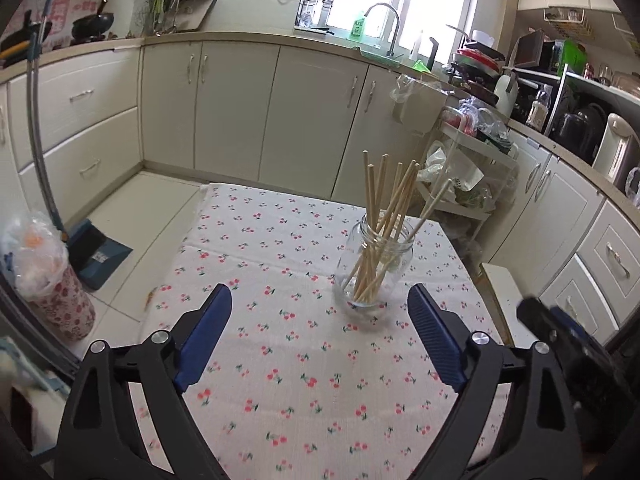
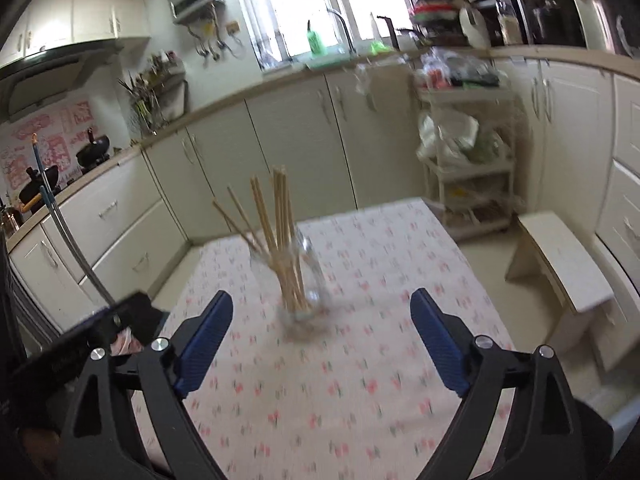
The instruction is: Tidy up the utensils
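Observation:
A clear glass jar (image 1: pixel 374 268) stands upright on the table with the cherry-print cloth (image 1: pixel 280 240), holding several wooden chopsticks (image 1: pixel 386 200) that fan out above its mouth. My left gripper (image 1: pixel 320 298) hangs open in front of the jar, apart from it, nothing between its blue pads. In the right wrist view, blurred by motion, the same jar (image 2: pixel 302 280) with its chopsticks (image 2: pixel 280 216) stands ahead of my right gripper (image 2: pixel 322 304), which is open and holds nothing. The right gripper shows at the left view's right edge as a dark blurred shape (image 1: pixel 560 328).
Cream cabinets (image 1: pixel 240 112) line the room on three sides. A floral bin with a plastic bag (image 1: pixel 52 280) and a blue dustpan (image 1: pixel 100 256) stand on the floor left of the table. A white stool (image 2: pixel 560 268) and a shelf trolley (image 2: pixel 468 184) stand to the right.

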The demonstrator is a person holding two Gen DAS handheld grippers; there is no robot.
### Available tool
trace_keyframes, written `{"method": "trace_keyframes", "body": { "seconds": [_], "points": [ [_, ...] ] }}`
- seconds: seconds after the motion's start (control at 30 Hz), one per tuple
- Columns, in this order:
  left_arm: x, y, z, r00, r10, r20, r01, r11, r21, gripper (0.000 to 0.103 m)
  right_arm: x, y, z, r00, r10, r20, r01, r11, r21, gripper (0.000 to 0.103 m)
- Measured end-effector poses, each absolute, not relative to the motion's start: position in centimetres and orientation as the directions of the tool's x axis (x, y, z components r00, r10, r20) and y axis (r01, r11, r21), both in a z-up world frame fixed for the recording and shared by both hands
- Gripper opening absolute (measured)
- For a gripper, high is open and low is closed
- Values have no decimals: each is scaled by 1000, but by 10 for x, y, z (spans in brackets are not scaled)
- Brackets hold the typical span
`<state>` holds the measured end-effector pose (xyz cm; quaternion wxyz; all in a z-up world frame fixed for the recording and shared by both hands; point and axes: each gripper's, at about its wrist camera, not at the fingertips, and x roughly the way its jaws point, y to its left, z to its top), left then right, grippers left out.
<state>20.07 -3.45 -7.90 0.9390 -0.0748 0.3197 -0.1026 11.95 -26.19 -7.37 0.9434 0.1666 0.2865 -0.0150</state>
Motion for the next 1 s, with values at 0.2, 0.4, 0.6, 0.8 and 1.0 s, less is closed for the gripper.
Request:
{"method": "trace_keyframes", "body": {
  "seconds": [0.2,0.4,0.6,0.8,1.0],
  "points": [
    [140,-32,-49,785,-186,-591,126,982,-142,94,58,-251,-47,806,48,-590,147,949,278,94],
    [79,-20,-15,768,-151,-623,126,988,-85,95,4,-226,-18,742,136,-656,114,939,324,96],
    [15,2,11,763,-140,-631,97,990,-102,95,-57,-211,8,761,150,-631,102,933,346,96],
    [-32,14,17,759,-99,-644,90,995,-46,95,-85,-204,18,769,108,-630,118,944,307,96],
    [-48,32,25,776,-77,-625,40,996,-74,95,-97,-190,24,772,123,-624,73,958,279,96]
  ]
}}
